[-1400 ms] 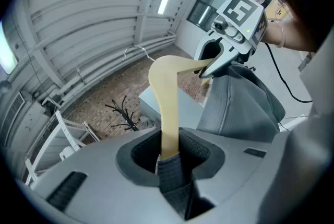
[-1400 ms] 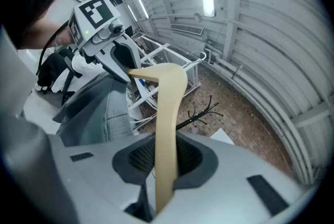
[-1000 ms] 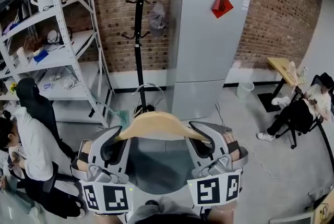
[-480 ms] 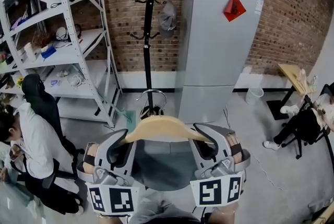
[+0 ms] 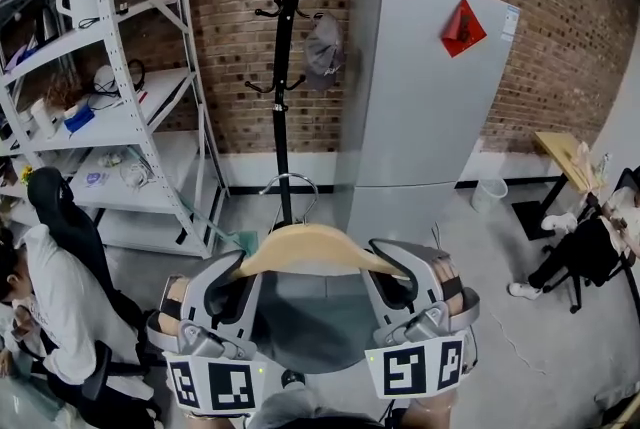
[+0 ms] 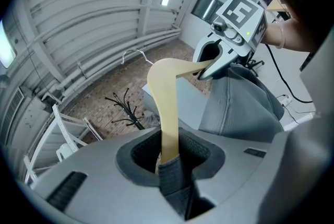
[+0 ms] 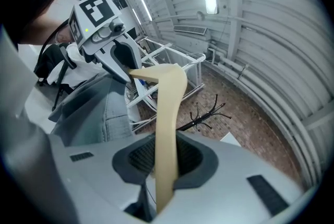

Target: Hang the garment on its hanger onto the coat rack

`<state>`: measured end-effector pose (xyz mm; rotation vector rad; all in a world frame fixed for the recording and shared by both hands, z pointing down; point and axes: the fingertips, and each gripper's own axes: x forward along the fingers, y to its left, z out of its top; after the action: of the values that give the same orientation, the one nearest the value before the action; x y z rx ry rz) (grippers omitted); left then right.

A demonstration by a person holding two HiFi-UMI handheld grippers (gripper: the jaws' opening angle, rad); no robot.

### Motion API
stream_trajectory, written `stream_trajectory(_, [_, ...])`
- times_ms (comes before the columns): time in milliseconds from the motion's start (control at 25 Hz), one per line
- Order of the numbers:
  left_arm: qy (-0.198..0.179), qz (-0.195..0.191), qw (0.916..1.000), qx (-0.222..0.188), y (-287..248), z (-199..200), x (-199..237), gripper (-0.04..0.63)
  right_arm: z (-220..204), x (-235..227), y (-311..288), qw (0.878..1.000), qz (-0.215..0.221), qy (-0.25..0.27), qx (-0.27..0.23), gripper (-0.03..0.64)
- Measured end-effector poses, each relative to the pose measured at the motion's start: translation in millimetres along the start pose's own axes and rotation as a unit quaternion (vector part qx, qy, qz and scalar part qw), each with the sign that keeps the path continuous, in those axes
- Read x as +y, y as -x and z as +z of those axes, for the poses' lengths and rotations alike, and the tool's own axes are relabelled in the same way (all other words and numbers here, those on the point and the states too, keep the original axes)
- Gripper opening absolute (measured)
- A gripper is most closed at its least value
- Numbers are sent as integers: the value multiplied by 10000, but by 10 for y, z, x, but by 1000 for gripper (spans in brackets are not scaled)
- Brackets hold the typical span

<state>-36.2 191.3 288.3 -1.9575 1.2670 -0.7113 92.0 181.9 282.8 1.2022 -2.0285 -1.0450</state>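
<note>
The left hand-held gripper [image 5: 232, 269] and right hand-held gripper [image 5: 386, 269] each pinch one end of the wooden hanger [image 5: 305, 242], holding it level, hook toward the coat rack [image 5: 283, 77] ahead; the grey garment [image 5: 305, 317] hangs between them.

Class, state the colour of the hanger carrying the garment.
The hanger is a pale cream-yellow, like light wood; it shows best in the head view.

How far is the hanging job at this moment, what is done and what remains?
Done: the grey garment is on the wooden hanger. In hand: the left gripper and right gripper each clamp one hanger end, facing the coat rack. Left: the metal hook is not yet on any rack peg.
</note>
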Motion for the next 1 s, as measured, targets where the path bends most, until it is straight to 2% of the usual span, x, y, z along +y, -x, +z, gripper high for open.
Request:
stream_trajectory(520, [-97, -63, 9995, -299, -847, -705, 688, 98, 75, -74, -1264, 9996, -179, 128, 193, 77])
stream_trajectory(1000, [-85, -250, 9991, -340, -1482, -1072, 868, 98, -126, -101, -1949, 9993, -189, -5, 329, 77])
